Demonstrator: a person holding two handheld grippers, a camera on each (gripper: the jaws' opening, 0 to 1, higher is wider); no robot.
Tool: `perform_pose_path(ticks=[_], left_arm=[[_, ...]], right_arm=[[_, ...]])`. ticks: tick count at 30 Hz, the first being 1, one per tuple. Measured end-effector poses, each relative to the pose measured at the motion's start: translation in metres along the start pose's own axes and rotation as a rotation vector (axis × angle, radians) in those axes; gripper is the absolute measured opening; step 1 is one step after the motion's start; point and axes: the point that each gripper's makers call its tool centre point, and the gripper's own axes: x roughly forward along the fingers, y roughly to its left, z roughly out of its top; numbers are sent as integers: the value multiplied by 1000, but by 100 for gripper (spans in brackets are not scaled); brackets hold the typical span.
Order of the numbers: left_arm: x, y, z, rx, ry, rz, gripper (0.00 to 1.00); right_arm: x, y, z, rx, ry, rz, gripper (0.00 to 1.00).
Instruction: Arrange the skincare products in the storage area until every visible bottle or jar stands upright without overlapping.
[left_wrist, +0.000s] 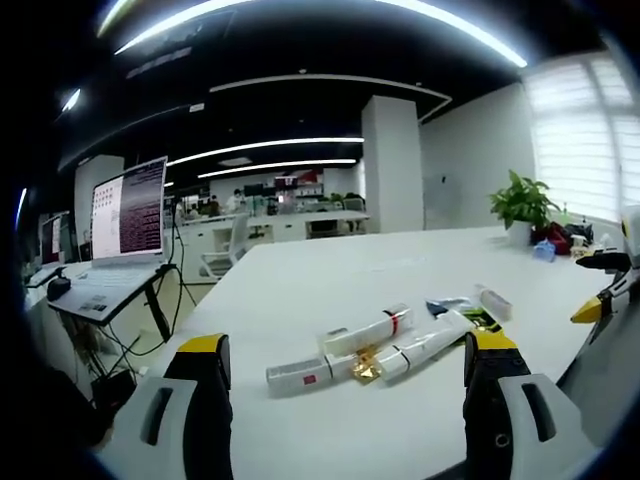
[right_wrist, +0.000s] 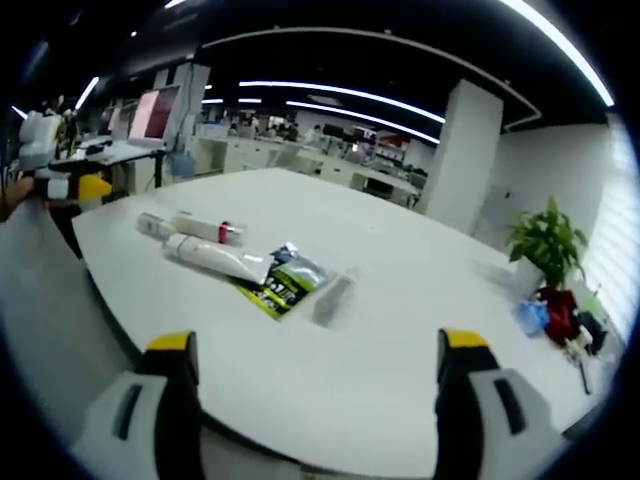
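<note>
White and broad, the table (left_wrist: 300, 290) runs back toward office desks under long ceiling lights, with a laptop (left_wrist: 125, 215) on a stand off to the left of the left gripper (left_wrist: 350, 375).

That gripper hovers with its jaws spread wide and nothing between them. Just ahead of it, between the two jaw tips and slightly right of centre, the products lie flat in a loose cluster: a white box (left_wrist: 300, 374) nearest, a tube (left_wrist: 368, 332) with a red band behind it, and a long white tube (left_wrist: 425, 345) beside that, its far end touching a dark sachet (left_wrist: 462, 312). A small pale tube (left_wrist: 494, 302) lies just beyond. All of them lie on their sides, long axes running across the gripper's line, slanting up to the right. Nothing stands between the jaws and the cluster.

The right gripper (right_wrist: 318, 375) is also spread and empty. From it the same cluster lies ahead and to the left, the sachet (right_wrist: 282, 280) closest, the long tube (right_wrist: 215, 257) and banded tube (right_wrist: 205, 228) farther left, a blurred pale tube (right_wrist: 335, 295) near centre. A plant (right_wrist: 545, 245) stands far right, with small clutter (right_wrist: 555, 315) beside it.
</note>
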Motion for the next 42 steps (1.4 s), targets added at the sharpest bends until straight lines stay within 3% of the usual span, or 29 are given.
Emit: perform_pose_path(ticks=[27,42], left_arm=[[-1,-4,-1,19,16,-9,95],[-1,-5,-10,68,74,-19,93]], right_arm=[[0,2,1,-11,-1,15,99],[0,3,1,-4,2,14,99]])
